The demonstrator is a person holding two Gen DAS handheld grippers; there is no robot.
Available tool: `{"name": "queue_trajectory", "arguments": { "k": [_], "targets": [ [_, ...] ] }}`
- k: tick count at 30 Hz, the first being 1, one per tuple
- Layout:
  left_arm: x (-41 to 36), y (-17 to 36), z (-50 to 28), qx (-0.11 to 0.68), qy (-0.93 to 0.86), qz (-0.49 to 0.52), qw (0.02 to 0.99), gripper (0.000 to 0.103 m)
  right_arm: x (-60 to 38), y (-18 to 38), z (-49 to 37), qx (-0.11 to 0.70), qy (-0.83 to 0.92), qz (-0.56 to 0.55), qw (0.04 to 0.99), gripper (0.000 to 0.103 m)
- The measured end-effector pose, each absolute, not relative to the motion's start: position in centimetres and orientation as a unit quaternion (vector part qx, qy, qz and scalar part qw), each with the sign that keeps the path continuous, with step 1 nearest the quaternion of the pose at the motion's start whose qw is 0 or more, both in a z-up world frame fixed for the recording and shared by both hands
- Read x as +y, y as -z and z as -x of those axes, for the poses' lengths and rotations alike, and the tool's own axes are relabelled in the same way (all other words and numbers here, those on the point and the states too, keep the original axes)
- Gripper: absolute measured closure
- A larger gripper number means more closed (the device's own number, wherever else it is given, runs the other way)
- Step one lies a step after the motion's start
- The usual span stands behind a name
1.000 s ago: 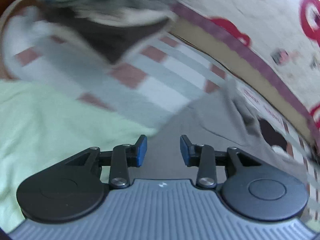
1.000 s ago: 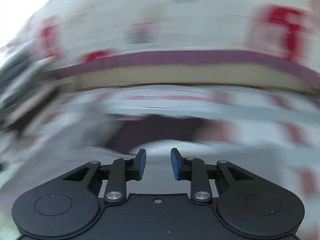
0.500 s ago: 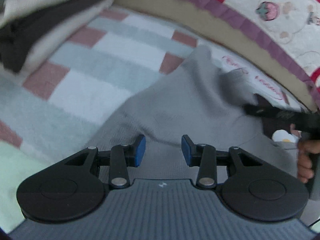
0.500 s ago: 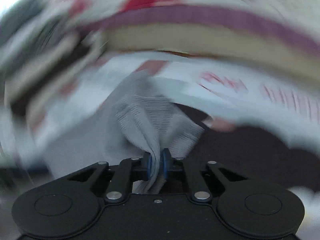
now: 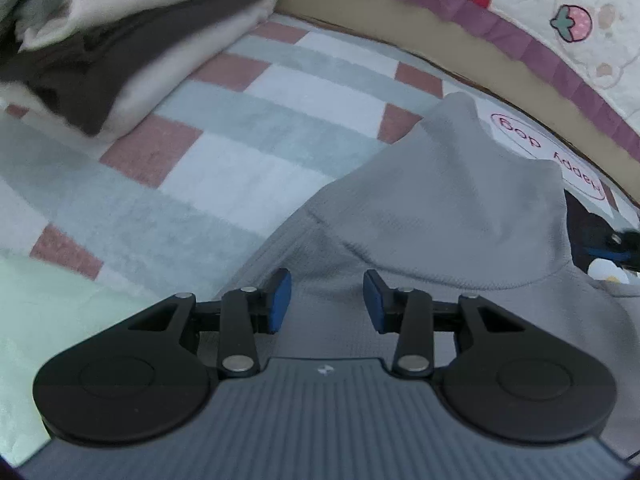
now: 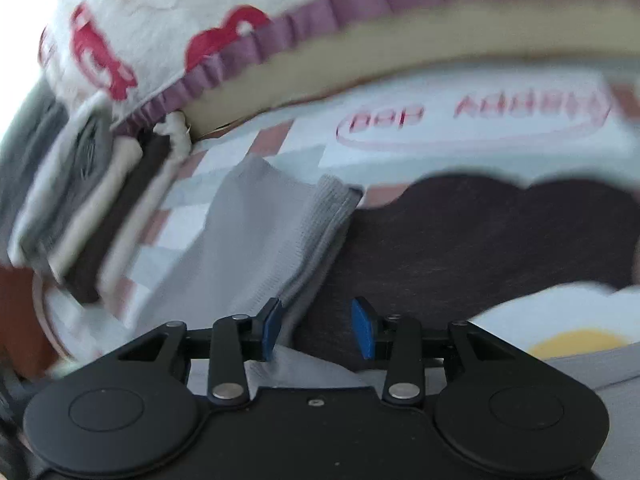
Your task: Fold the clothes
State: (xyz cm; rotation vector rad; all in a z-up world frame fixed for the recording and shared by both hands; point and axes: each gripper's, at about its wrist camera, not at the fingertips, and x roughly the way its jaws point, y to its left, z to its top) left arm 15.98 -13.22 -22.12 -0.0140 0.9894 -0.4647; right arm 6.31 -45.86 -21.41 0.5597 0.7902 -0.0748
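Left tongs are spread about halfway, nothing pinched. They hang over the grey garment, with cloth showing through the gap, but neither blue pad presses on it as far as I can see.

Right tongs are opening right now. The ribbed edge of the same grey garment runs down between the jaws, close against the pad at 9 o'clock. The other pad stands clear, so it's not a pinch anymore.

In the left wrist view the garment fills the middle and the 3 o'clock side, with one flap folded over on top of the rest and a corner peaking toward 1 o'clock. In the right view the garment's edge lies along a dark brown patch printed on the blanket, and there's a white and yellow shape at 4 o'clock.

Open room: the checked blanket in pink, white and pale blue is bare from the centre out toward 9 o'clock. A stack of folded clothes sits at 10 to 11 o'clock, well apart from the garment. A pale green cloth lies at 8 o'clock.

Behind it all, from 12 to 2 o'clock, runs a quilt with a purple frilled border over a tan edge.
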Motion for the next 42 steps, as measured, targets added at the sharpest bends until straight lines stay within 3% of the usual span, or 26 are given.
{"name": "queue_trajectory", "arguments": {
  "k": [6,15,19,23,24,25,26,30,35,42],
  "targets": [
    [-17.2,19.9,-12.3,0.437,0.348,-0.004,0.829,0.062,-45.9,22.1,0.6,0.42,0.15,-0.112,0.888,0.059],
    [-27.9,19.8,-10.6,0.412,0.425,-0.033,0.806,0.056,-53.6,22.5,10.3,0.357,0.359,-0.165,0.846,0.058],
    [-30.3,19.9,-9.9,0.406,0.451,-0.067,0.792,0.056,-56.7,22.8,12.0,0.325,0.348,-0.182,0.86,0.035],
    [-30.4,20.1,-9.8,0.405,0.456,-0.084,0.788,0.056,-58.1,23.4,11.2,0.337,0.306,-0.139,0.879,0.035],
    [-30.3,20.2,-9.9,0.407,0.456,-0.084,0.787,0.056,-58.2,23.5,11.2,0.337,0.285,-0.13,0.888,0.046],
    [-30.1,20.3,-10.0,0.408,0.454,-0.083,0.788,0.056,-58.2,23.5,11.2,0.337,0.263,-0.122,0.896,0.091],
    [-29.9,20.4,-10.1,0.411,0.45,-0.081,0.789,0.056,-58.0,23.4,11.3,0.333,0.246,-0.109,0.904,0.098],
    [-28.4,20.6,-10.2,0.419,0.435,-0.067,0.794,0.056,-52.7,20.3,14.3,0.265,0.234,-0.006,0.935,0.097],
    [-26.5,21.6,-10.2,0.437,0.413,-0.058,0.797,0.056,-44.7,19.5,16.4,0.317,0.137,0.081,0.935,0.097],
    [-25.1,20.7,-9.8,0.425,0.4,-0.053,0.81,0.056,-42.4,18.8,17.8,0.353,0.064,0.004,0.933,0.098]
  ]
}}
